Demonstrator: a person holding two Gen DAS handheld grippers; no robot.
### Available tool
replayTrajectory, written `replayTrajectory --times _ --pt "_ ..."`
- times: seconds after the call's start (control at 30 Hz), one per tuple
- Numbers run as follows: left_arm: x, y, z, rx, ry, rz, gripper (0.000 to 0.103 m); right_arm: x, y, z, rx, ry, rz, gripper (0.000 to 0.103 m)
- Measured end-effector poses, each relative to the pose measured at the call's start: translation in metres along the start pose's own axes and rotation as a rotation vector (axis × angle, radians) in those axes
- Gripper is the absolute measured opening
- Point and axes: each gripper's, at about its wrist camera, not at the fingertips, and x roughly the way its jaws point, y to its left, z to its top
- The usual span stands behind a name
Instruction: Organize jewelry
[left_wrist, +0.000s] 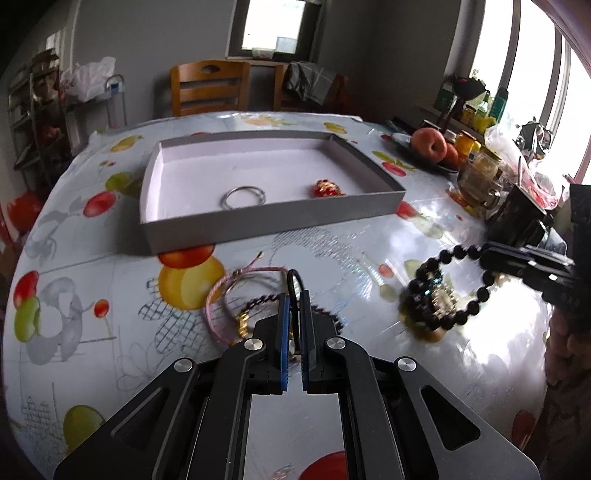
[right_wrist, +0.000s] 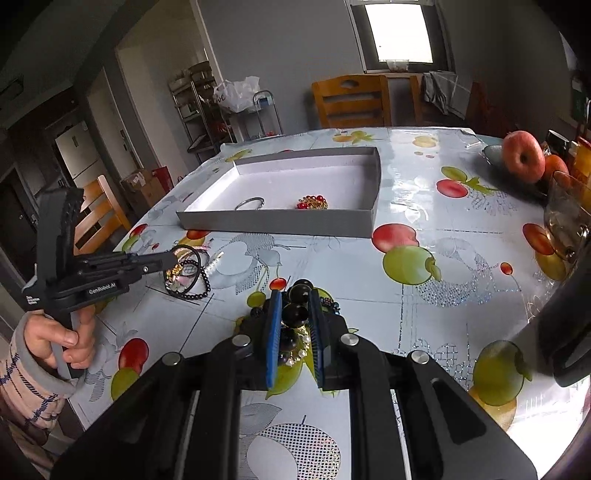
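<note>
A grey shallow box lies on the table and holds a silver ring bangle and a red-gold brooch. My left gripper is shut on a thin black band over a pile with a pink cord bracelet and a dark twisted bracelet. My right gripper is shut on a black bead bracelet, lifted off a small jewelry pile.
The table has a glossy fruit-print cloth. A plate with apples, jars and a glass cup crowd the right edge. Wooden chairs stand behind the table.
</note>
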Motion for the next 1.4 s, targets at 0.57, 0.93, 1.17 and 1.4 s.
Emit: replayTrajectory --times 0.57,0.93,1.17,1.4 --pt "0.003 0.001 -0.013 0.053 0.038 0.035 0.028 -0.004 0.008 0.007 -0.016 -0.017 -0.001 0.014" --pt "0.001 -0.007 -0.008 0.09 0.012 0.012 0.004 -0.005 0.012 0.011 -0.024 -0.024 0.0 0.014" --pt "-0.024 -0.005 0.001 0.07 -0.068 0.007 0.004 -0.012 0.015 0.02 -0.033 -0.045 0.0 0.014" --pt "-0.031 -0.007 0.012 0.071 -0.085 0.008 0.004 -0.018 0.017 0.036 -0.047 -0.076 0.006 0.014"
